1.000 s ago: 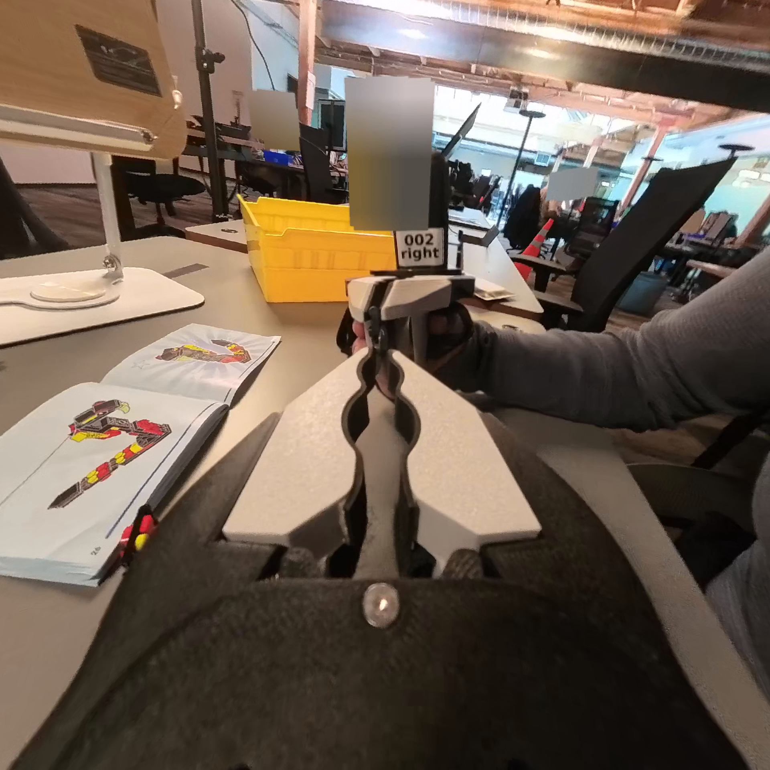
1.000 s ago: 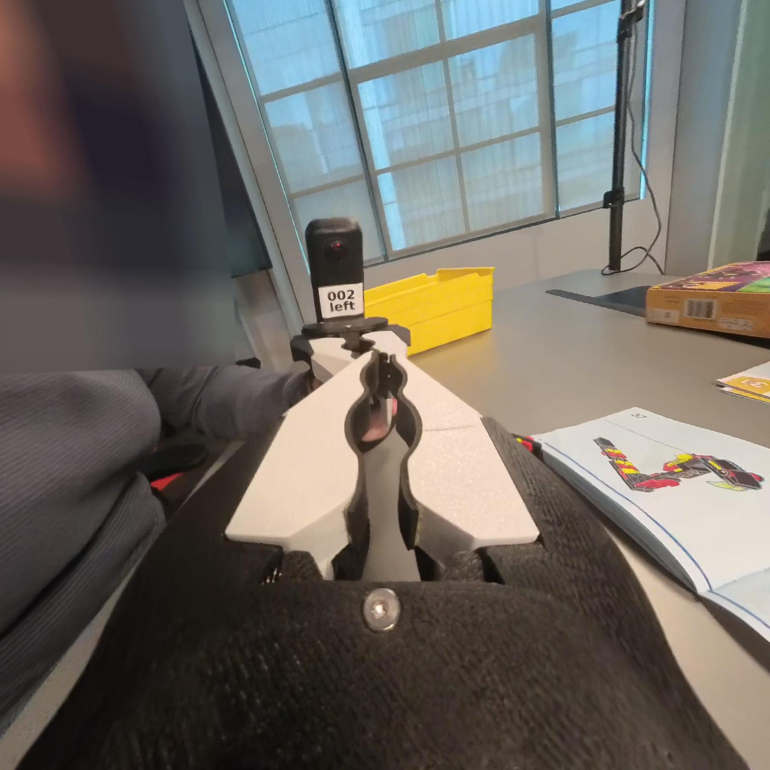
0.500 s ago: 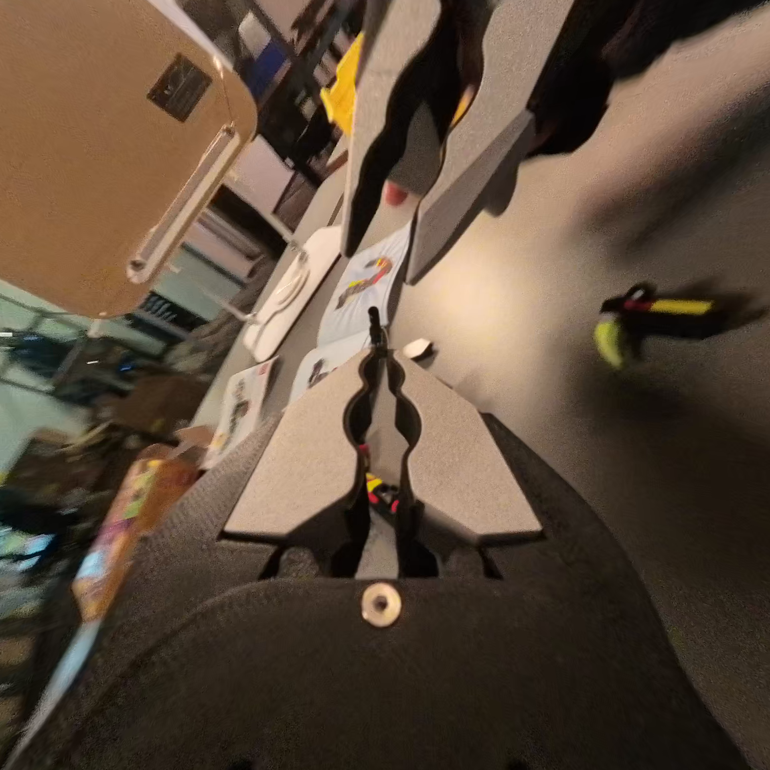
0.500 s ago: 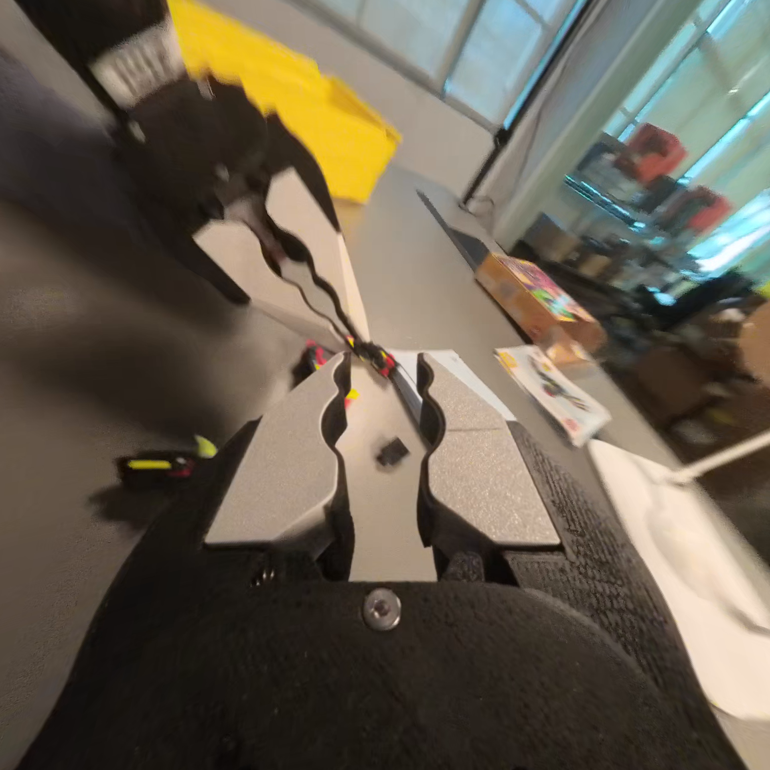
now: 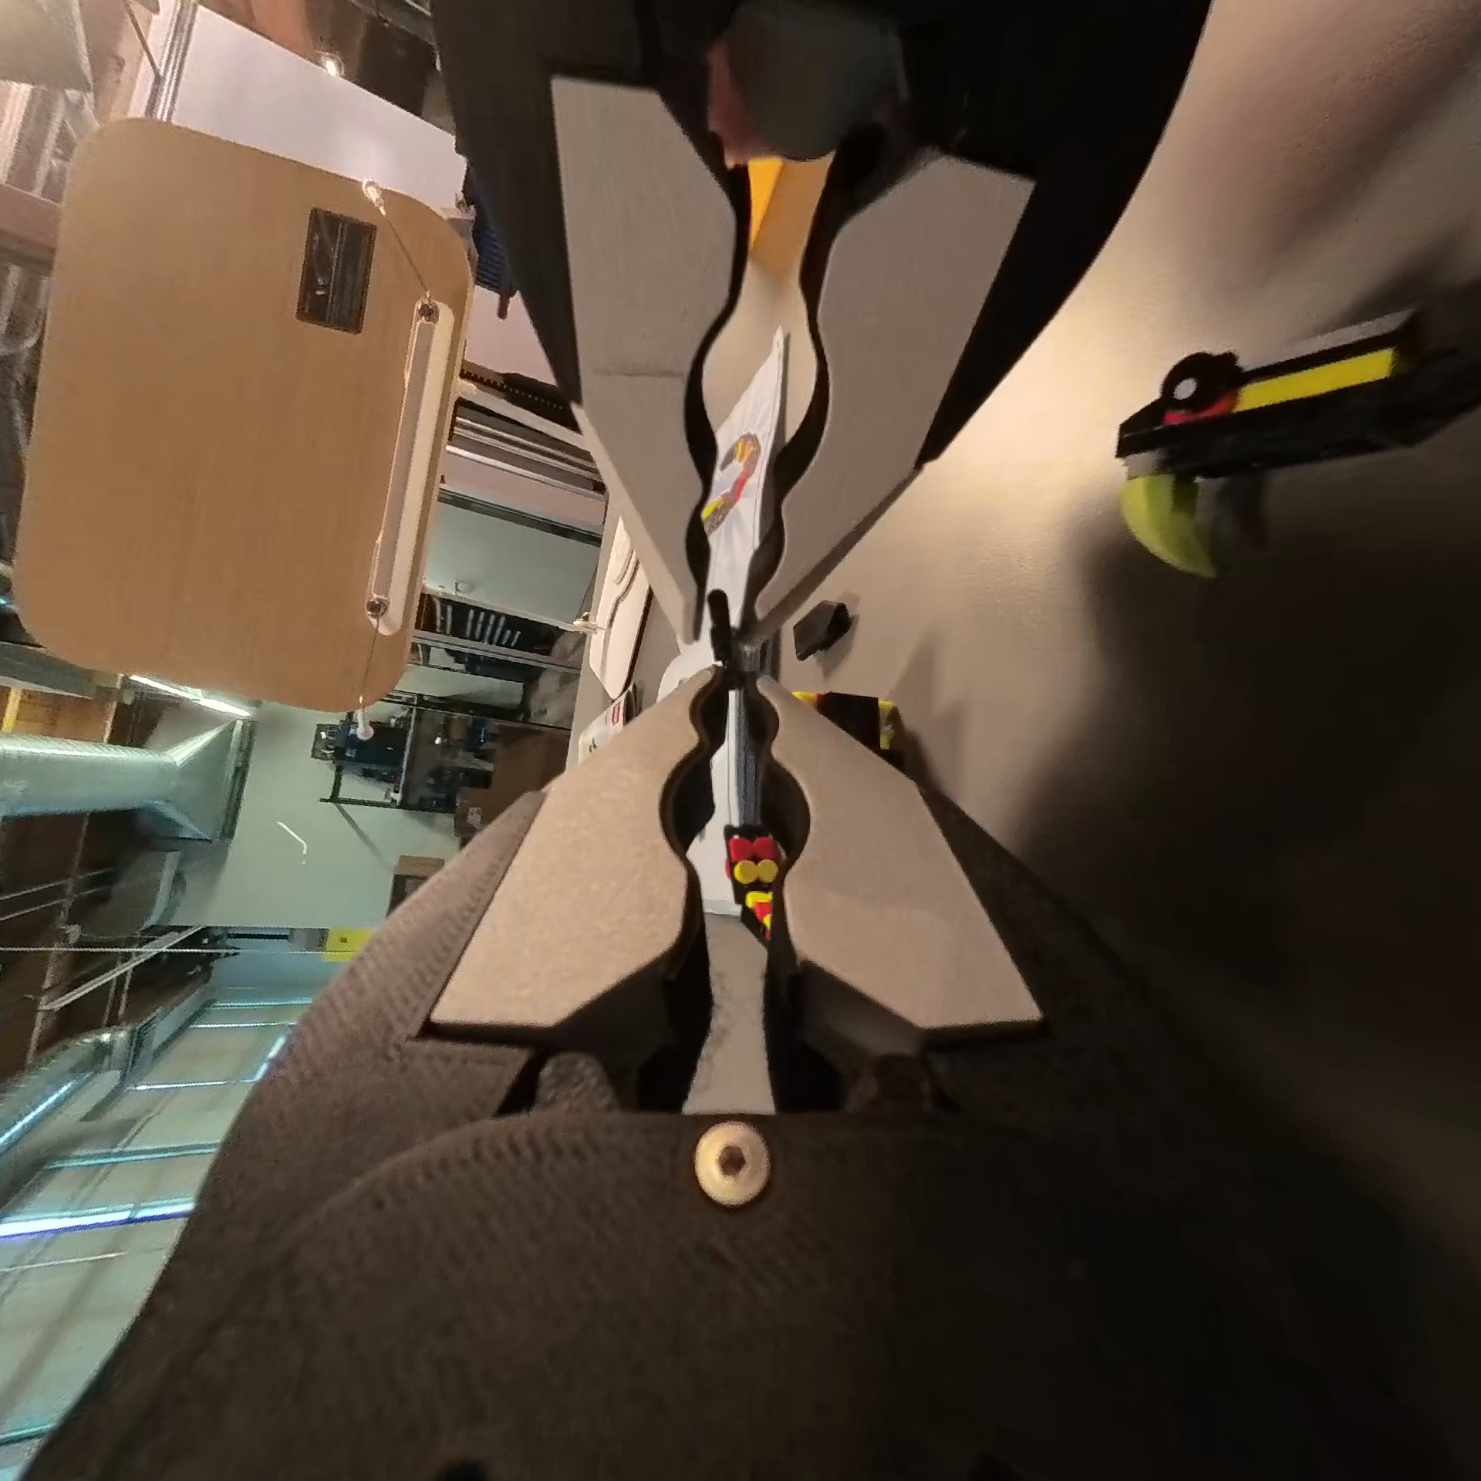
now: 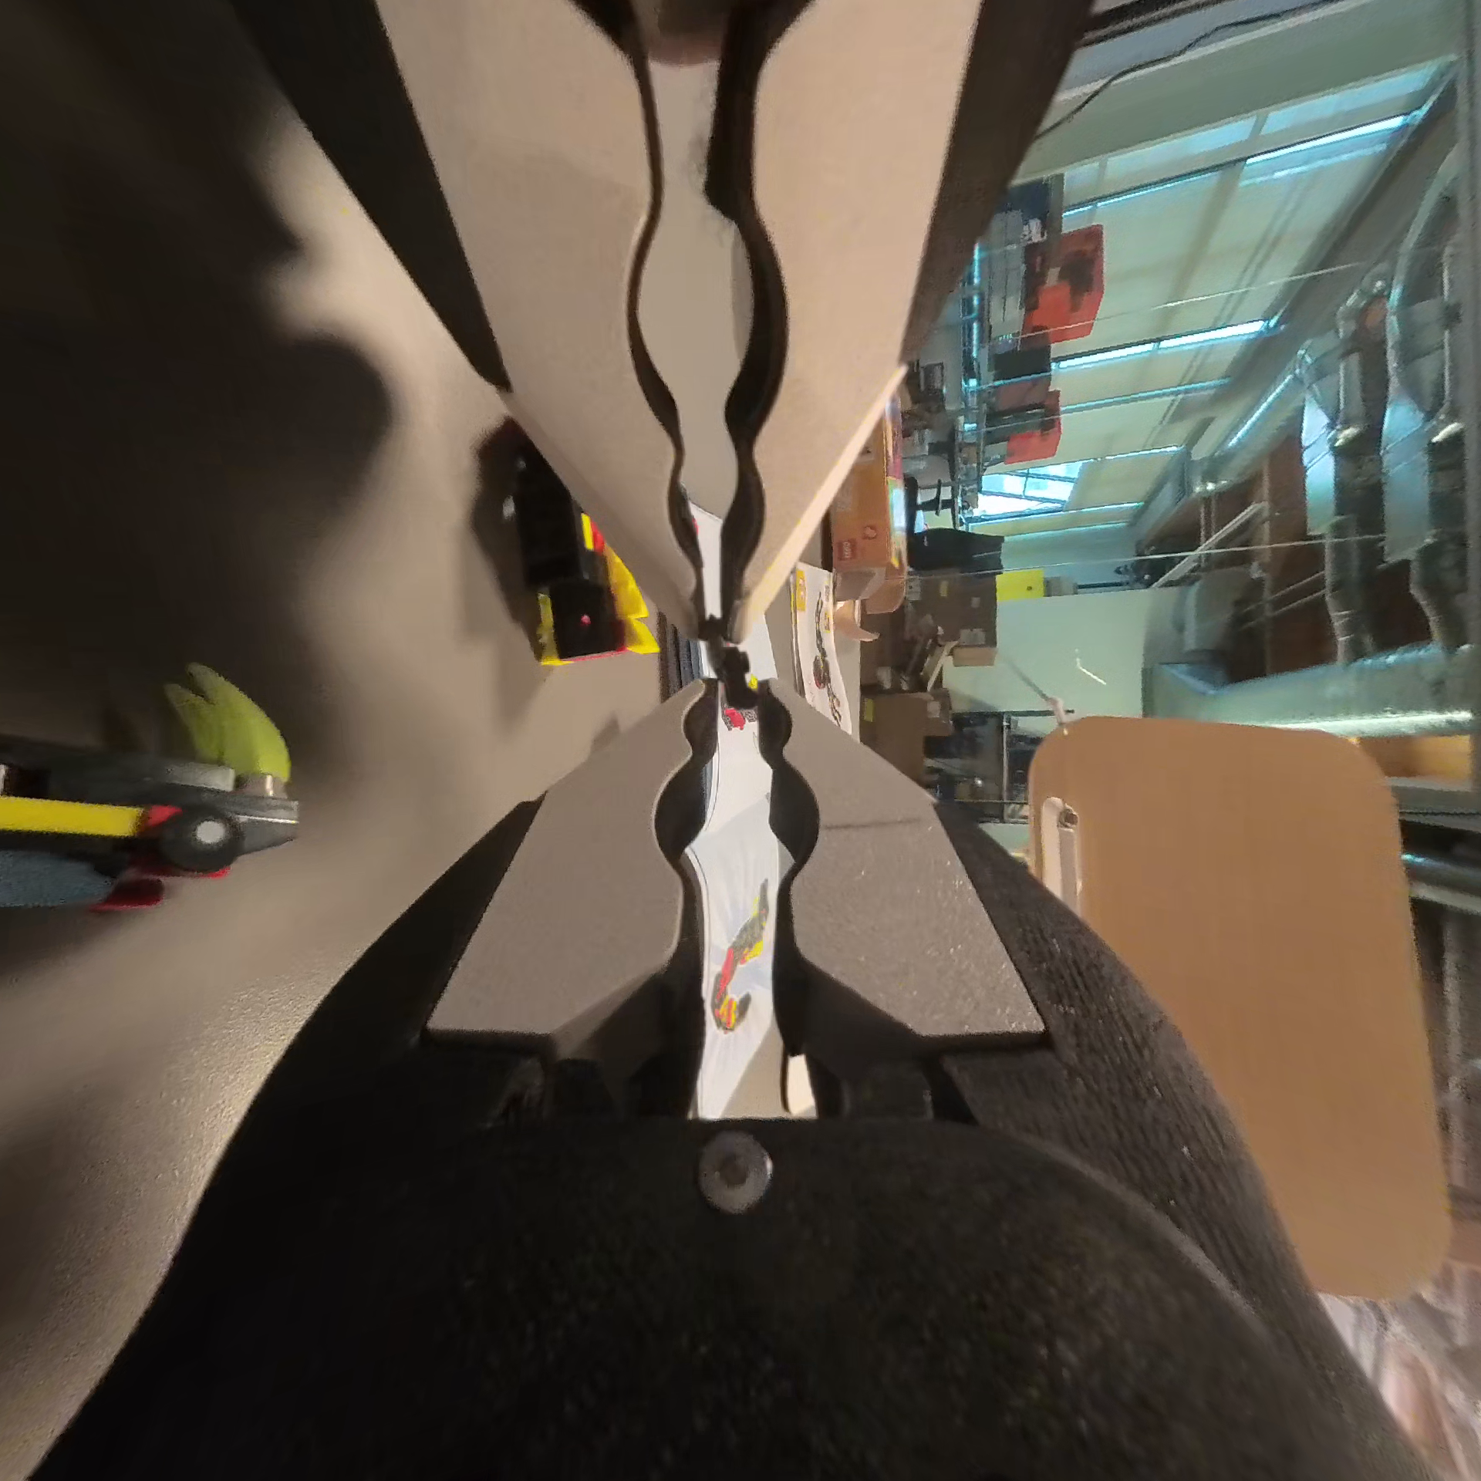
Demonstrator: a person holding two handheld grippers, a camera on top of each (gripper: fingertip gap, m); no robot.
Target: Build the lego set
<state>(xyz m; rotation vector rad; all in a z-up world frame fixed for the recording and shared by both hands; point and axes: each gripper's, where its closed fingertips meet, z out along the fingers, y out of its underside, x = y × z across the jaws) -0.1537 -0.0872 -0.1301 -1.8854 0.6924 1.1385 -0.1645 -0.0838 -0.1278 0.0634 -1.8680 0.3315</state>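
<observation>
Both views are rolled on their side. My left gripper (image 5: 736,683) and right gripper (image 5: 725,633) meet tip to tip just above the grey table (image 5: 1122,721). A small black lego piece (image 5: 719,621) sits between the two sets of tips, and each jaw is closed down to a narrow gap on it. In the right wrist view the right gripper (image 6: 731,688) faces the left gripper (image 6: 716,625) with the black piece (image 6: 733,665) between them. The open instruction booklet (image 6: 737,922) lies behind the fingers.
A black, yellow and red lego assembly (image 5: 1282,401) with a lime-green part lies on the table; it also shows in the right wrist view (image 6: 120,825). A black-and-yellow block cluster (image 6: 577,593) and a loose black piece (image 5: 821,625) lie near the tips. A wooden board on a stand (image 5: 232,417) and a lego box (image 6: 865,521) are farther off. My left and right fingertips are right by each other.
Both grippers have rolled sideways and dropped close to the table. The right gripper, open half a second ago, has closed to a narrow gap against the left gripper's tips.
</observation>
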